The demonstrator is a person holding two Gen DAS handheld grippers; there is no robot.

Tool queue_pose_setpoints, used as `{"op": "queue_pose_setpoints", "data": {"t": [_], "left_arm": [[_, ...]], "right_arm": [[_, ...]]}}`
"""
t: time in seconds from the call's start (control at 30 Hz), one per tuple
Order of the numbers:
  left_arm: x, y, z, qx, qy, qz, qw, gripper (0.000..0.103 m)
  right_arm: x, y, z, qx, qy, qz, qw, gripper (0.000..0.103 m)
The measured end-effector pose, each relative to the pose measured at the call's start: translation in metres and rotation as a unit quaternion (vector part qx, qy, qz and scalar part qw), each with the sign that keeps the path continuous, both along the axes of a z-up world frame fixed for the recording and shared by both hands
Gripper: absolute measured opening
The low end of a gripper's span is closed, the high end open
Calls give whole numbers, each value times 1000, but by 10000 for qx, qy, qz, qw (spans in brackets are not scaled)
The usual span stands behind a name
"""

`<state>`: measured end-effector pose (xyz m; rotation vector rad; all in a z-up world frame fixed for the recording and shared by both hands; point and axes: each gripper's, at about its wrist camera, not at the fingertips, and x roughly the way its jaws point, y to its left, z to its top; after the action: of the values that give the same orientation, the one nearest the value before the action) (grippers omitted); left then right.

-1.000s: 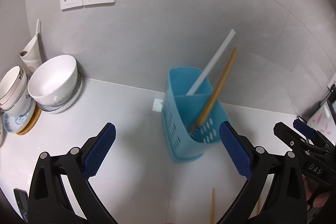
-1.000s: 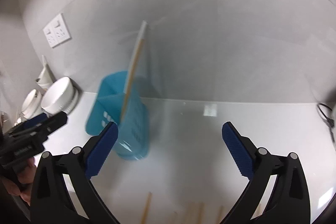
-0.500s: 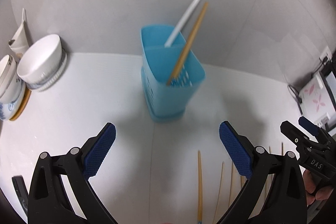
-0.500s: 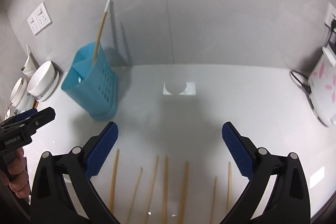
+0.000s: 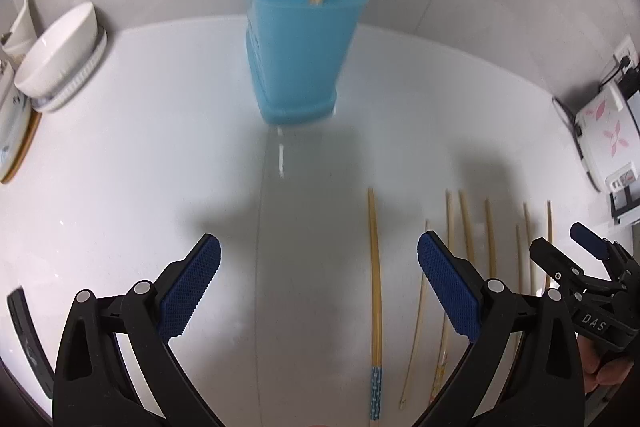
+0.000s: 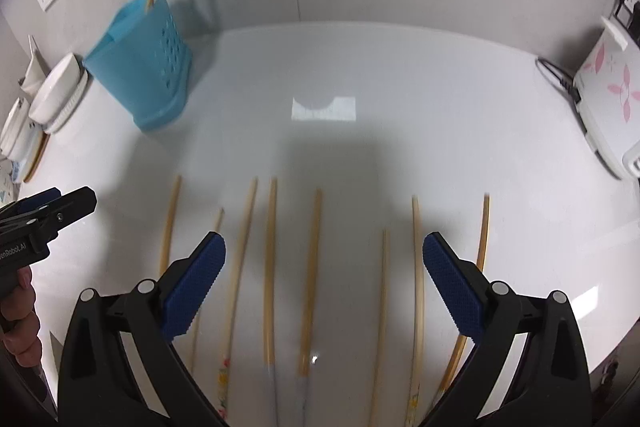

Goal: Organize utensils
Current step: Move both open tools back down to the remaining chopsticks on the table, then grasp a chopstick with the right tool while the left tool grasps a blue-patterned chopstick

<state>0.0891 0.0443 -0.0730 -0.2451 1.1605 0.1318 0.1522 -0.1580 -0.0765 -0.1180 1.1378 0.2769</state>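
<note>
left gripper (image 5: pixel 319 277) spread wide, holding nothing, above bare counter (image 5: pixel 120 155); right gripper (image 6: pixel 324 277) equally wide and empty, over loose chopsticks (image 6: pixel 271 267) lying in a row; blue holder (image 6: pixel 140 67) stands behind, two sticks inside

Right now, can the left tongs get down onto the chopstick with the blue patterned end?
Probably yes. The left tongs are open, and that chopstick lies alone on the counter between the fingers, apart from its neighbours, with nothing on top.
</note>
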Motion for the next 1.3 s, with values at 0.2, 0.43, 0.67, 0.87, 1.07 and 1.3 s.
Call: {"op": "queue_pose_setpoints", "data": {"t": [0.2, 0.43, 0.67, 0.87, 1.07, 1.3], "left_arm": [[-5, -11, -24, -21, 344, -123, 9993, 97], [-9, -28, -46, 24, 746, -295, 9968, 96], [-11, -33, -63, 90, 1113, -266, 9934, 93], [-12, -45, -72, 147, 1354, -350, 9901, 87], [-13, -49, -83, 130, 1607, -372, 9862, 78], [-11, -62, -83, 221, 1731, -368, 9840, 66]], "right_arm": [[-14, 3, -26, -216, 462, 19, 9987, 86], [-24, -1, -50, -407, 1036, -71, 9938, 75], [-32, 0, -63, -449, 1512, -126, 9874, 55], [-34, 15, -66, -523, 1661, 53, 9847, 39], [-35, 28, -71, -600, 1791, 54, 9820, 27], [-25, 43, -73, -712, 1811, 59, 9809, 13]]}}
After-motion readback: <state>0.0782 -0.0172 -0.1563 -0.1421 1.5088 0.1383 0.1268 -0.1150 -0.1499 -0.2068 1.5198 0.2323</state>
